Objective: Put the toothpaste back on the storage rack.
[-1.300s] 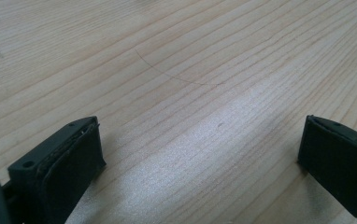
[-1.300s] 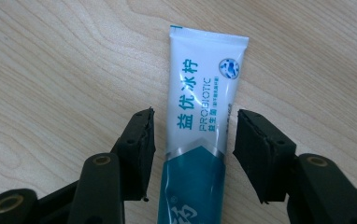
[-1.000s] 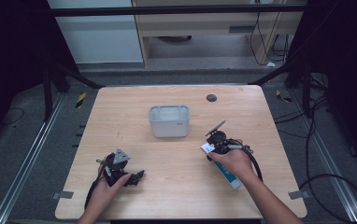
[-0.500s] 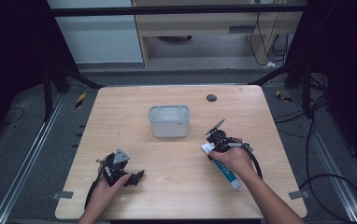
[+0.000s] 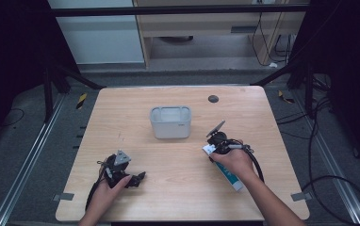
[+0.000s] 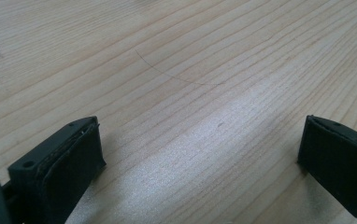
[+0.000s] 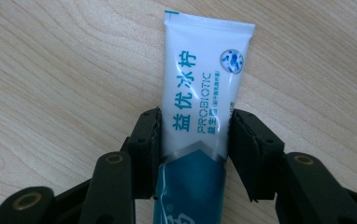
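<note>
One toothpaste tube (image 7: 203,98), one grey bin (image 5: 170,122), two grippers.

The tube's (image 7: 200,116) lower end is cut off by the bottom edge of the right gripper view. In the high view, the right hand (image 5: 234,160) hides its middle.

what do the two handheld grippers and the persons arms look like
Both are black two-jaw tools. The left gripper carries a grey three-cornered plate on top, and a black cable trails from it. Its flat rectangular pads look like dark rubber. The right gripper has black jaw arms with round brass-coloured pivot fittings and a looping black cable. The forearms are bare, with no sleeves in view.
</note>
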### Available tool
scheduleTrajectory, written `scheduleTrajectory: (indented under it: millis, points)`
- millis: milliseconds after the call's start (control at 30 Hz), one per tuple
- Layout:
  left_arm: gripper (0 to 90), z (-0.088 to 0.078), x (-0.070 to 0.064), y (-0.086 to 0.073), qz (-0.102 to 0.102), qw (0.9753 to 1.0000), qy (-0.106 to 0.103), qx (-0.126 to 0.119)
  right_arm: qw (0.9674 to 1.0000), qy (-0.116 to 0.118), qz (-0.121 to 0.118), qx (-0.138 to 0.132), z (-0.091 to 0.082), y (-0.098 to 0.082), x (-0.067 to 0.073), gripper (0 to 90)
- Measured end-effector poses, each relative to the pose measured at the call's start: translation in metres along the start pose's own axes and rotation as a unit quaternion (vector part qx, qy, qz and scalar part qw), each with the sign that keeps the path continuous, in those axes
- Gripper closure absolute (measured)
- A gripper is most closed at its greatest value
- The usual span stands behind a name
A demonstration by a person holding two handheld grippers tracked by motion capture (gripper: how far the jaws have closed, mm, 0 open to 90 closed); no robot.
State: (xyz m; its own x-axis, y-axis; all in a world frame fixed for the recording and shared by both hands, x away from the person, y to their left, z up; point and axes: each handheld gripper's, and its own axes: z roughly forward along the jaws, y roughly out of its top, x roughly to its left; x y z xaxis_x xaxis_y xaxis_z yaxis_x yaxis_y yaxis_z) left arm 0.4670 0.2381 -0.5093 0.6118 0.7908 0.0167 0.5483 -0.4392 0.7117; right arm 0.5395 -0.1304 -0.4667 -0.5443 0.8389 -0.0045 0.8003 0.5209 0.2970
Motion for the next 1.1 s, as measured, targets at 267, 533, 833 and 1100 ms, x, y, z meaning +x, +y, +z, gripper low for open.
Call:
scheduleTrajectory:
  millis: [267, 533, 833, 1100]
  points:
    - [0.0, 0.0000, 0.0000, 0.0000, 0.000, 1.0000, 0.000, 0.000, 1.0000, -0.004, 0.005, 0.001, 0.0001, -0.0004, 0.0006, 55.6]
    - [0.0, 0.0000, 0.0000, 0.0000, 0.000, 1.0000, 0.000, 0.000, 0.9999, -0.011, 0.004, 0.001, -0.0002, -0.0006, 0.0024, 57.0]
    - [0.0, 0.0000, 0.0000, 0.0000, 0.000, 1.0000, 0.000, 0.000, 0.9999, -0.016, 0.005, -0.002, -0.0005, -0.0008, 0.0034, 59.3]
    - [0.0, 0.0001, 0.0000, 0.0000, 0.000, 1.0000, 0.000, 0.000, 0.9998, -0.020, 0.001, -0.001, -0.0014, -0.0008, 0.0031, 62.7]
